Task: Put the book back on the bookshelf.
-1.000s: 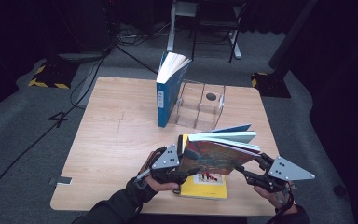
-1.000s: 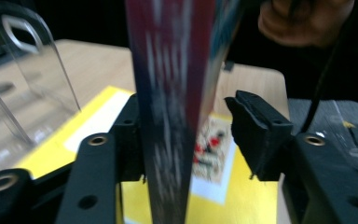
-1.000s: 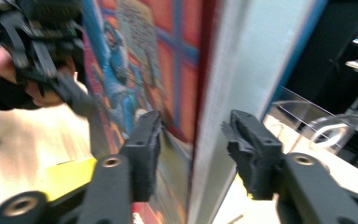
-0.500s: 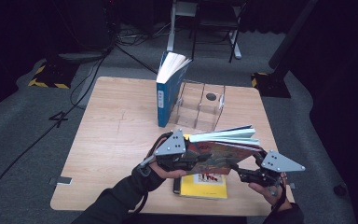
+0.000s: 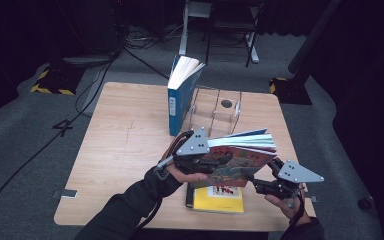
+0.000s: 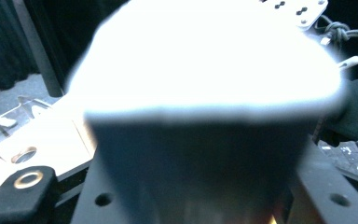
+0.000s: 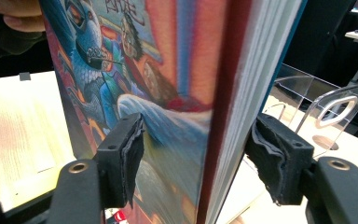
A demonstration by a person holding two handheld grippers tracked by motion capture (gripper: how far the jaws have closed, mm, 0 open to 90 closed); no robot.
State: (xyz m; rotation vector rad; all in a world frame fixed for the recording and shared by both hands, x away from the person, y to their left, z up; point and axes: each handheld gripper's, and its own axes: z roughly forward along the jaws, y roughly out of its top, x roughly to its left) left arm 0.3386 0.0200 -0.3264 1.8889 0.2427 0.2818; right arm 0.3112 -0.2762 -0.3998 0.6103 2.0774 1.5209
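While carried clear of the tabletop (image 5: 125, 145), treat the book (image 5: 237, 160) as moderately heavy, stiff across the boards yet loose along the page block, and liable to fan open or sag at any unsupported corner. Take hold across the full thickness, cover to cover, close to the spine or at the short ends, never on loose leaves alone; expect a glossy, probably slippery cover. Find it near 6 o'clock on the tabletop in the high view, raised above a yellow book (image 5: 220, 197) lying flat, with the cover turned toward the person and the pages uppermost and slightly fanned. Note the left hand-held gripper (image 5: 203, 156) clenched on the 9 o'clock end, jaws just eased a little wider with the book between them, pads lost in blur and glare in the left gripper view. Note the right hand-held gripper (image 5: 256, 181) grasping the 4 o'clock corner, jaws just drawn slightly tighter, pads (image 7: 131, 151) pressed on front cover and back in the right gripper view. Identify by a painted cover in blue, red and orange with a bird and a figure, white page edges and a teal back board. Keep clear of the upright blue book (image 5: 177, 105) and the clear rack (image 5: 220, 107) toward 12 o'clock.
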